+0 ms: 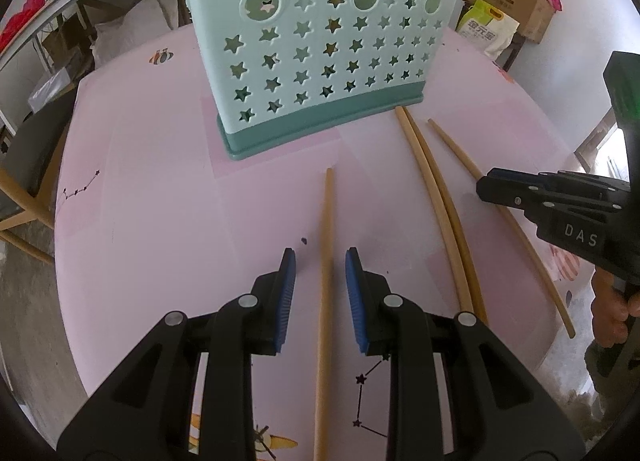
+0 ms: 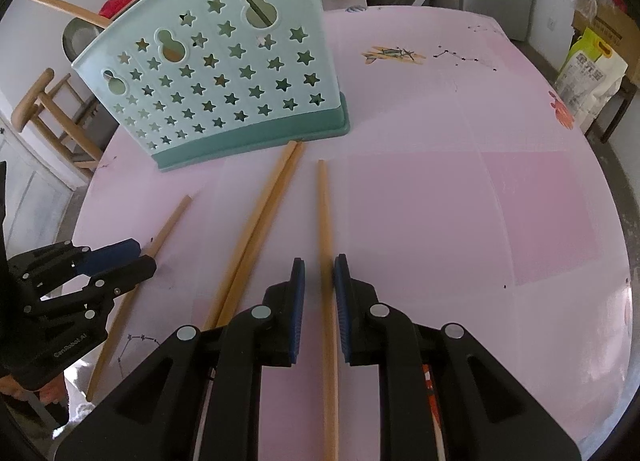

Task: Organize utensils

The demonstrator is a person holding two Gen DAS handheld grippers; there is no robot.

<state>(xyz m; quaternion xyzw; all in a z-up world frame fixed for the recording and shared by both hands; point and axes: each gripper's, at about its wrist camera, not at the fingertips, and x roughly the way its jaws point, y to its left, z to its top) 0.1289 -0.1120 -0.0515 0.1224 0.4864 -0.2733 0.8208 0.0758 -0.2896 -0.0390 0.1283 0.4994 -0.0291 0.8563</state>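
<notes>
On a pink table (image 1: 160, 141) four wooden chopsticks are laid before a mint-green utensil holder (image 1: 320, 53), which stands upright with star-shaped holes in its wall.

Farthest left lies a single chopstick (image 1: 326, 261). Its long axis is run straight away from the left wrist camera, one end aimed at the holder's base though stopped short of it. It is seen between the blue pads of the left gripper (image 1: 320, 257), closer to the right-hand pad; the jaws are held slightly apart and neither pad can be seen pressing on the wood — nothing is gripped.

Next to the right a pair of chopsticks (image 2: 260, 229) is found, laid side by side and touching along most of their length. Their far ends are set against the holder's dark green base, and their axis is slanted toward it. The pair is passed over by neither gripper — it lies between the two.

Farthest right, another single chopstick (image 2: 326, 261) is pointed nearly straight ahead in the right wrist view, its far end stopped short of the holder. It is straddled by the right gripper (image 2: 320, 261), whose jaws are parted only narrowly; a thin gap is visible on the left side, while on the right contact cannot be judged. No grip on it can be made out.
</notes>
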